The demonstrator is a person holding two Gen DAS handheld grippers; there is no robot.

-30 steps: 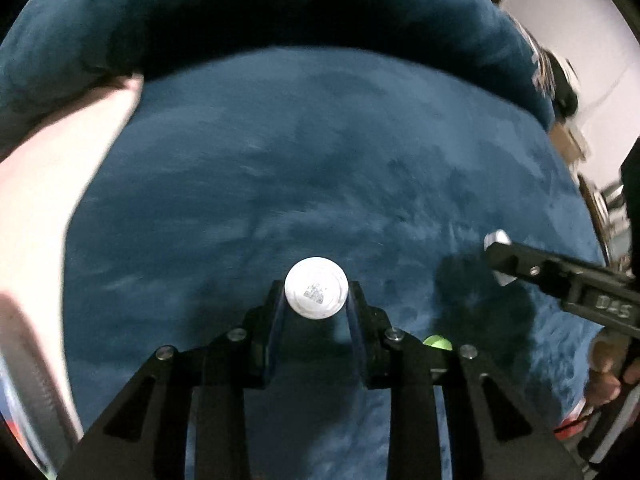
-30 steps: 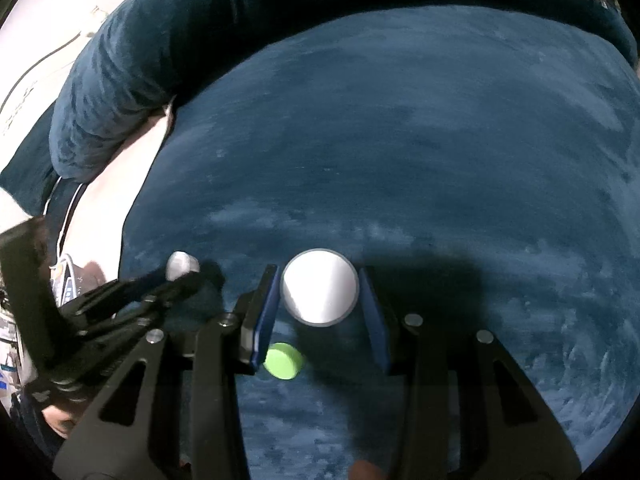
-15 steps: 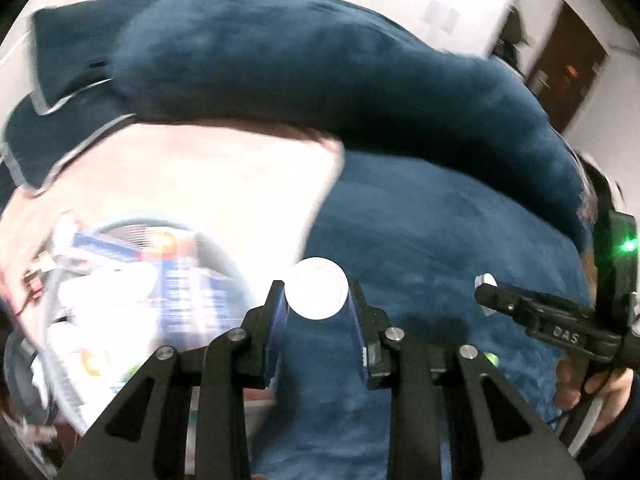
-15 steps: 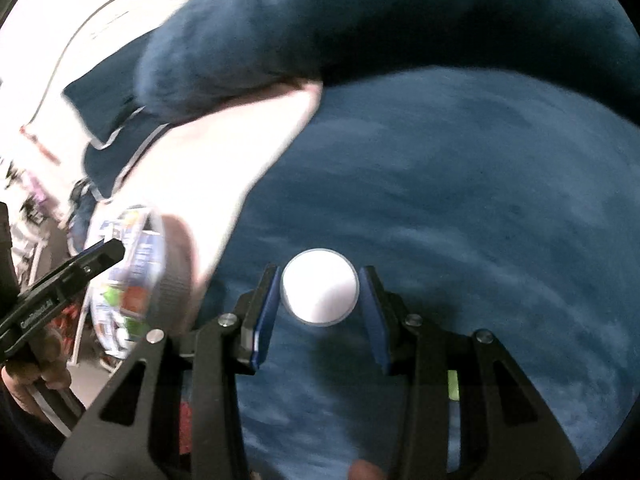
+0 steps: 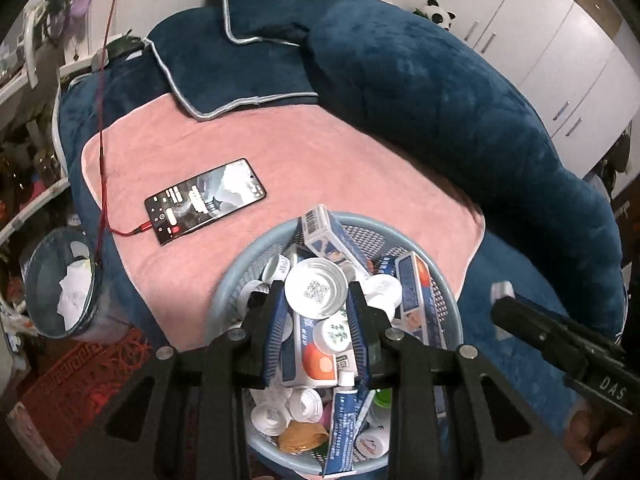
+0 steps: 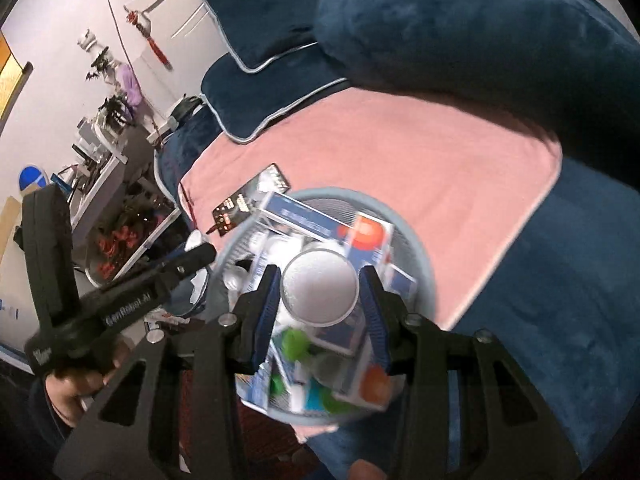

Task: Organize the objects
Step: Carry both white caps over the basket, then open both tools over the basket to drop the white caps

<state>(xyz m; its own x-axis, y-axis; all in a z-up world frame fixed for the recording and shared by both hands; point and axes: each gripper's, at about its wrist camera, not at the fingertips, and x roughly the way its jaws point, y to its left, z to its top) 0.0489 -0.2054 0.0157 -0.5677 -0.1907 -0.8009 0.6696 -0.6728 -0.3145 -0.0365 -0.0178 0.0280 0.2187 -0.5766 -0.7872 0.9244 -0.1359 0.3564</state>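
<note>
Item, left: one small white bottle [image 5: 316,294], base toward the camera with a printed square code on it, clamped between the pads of my left gripper [image 5: 316,312]. It hangs directly over the basket [image 5: 448,280], above the heap inside.

Item, right: one larger white bottle [image 6: 320,294], plain round base, pinched in my right gripper [image 6: 320,304], both blue pads against its sides. It also hangs over the basket, nearer its middle; this view is blurred.

Landmark: pale blue mesh basket, round, piled with medicine boxes [image 5: 414,294], white caps, a tube [image 5: 342,424] and a green lid. Some boxes stand above the rim.

Around the basket: pink blanket [image 5: 320,152] beneath it; a phone [image 5: 206,200] on a red cable lies beyond, apart from the rim; dark blue cushions [image 5: 248,60] farther off.

Handling note, my judgement: lower each bottle close to the heap before letting go, as the pile is high and a round bottle may roll off the boxes. Pick a hollow among the caps, release one side at a time, and keep my two tools from knocking together over the basket.
</note>
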